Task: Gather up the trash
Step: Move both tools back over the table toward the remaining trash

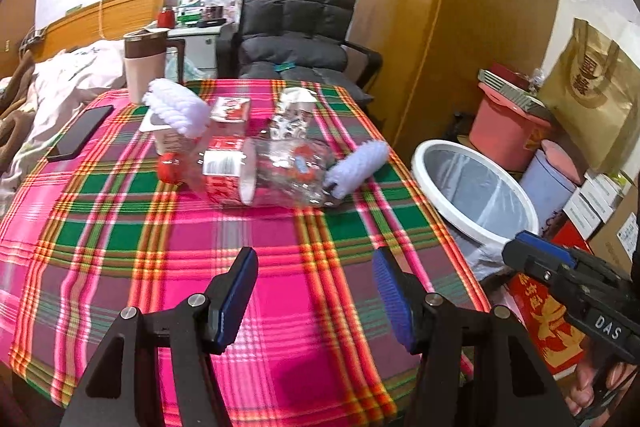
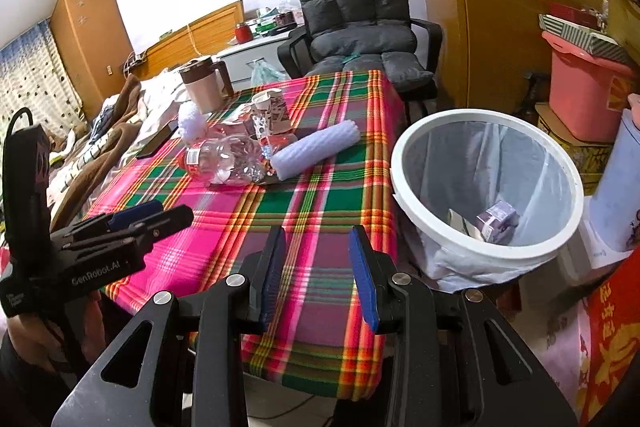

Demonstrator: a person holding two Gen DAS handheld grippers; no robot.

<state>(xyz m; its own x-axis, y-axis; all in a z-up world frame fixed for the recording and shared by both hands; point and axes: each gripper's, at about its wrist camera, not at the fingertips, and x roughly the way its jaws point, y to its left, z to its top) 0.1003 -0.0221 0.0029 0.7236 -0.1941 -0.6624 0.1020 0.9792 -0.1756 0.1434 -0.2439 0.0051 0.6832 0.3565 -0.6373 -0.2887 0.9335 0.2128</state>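
We're over the near edge of the table (image 1: 120,227), plaid cloth in pink and green, and both our grippers are empty. The left gripper (image 1: 316,291) hangs with its jaws set wide, nothing but cloth between the blue pads. The right gripper (image 2: 318,275) has its jaws narrower, a modest gap, again just cloth showing through.

The trash sits in a heap at the far middle of the table. A clear bottle (image 1: 240,175) lies on its side, red cap pointing left, with crumpled clear plastic (image 1: 300,171) touching its right end. A white roll (image 1: 360,163) lies against that plastic on the right. Another white roll (image 1: 180,107) rests on a cup at the far left of the heap. A patterned cup (image 1: 292,115) stands just behind the plastic, and a small red carton (image 1: 230,109) beside it.

To the right of the table, off its edge, the bin (image 2: 488,187) stands tilted toward us, white rim, clear liner. A small purple box (image 2: 496,219) lies at the bottom.

A phone (image 1: 80,133) lies on the table's left edge, a jug (image 1: 144,63) at the far left corner, well apart from our grippers.
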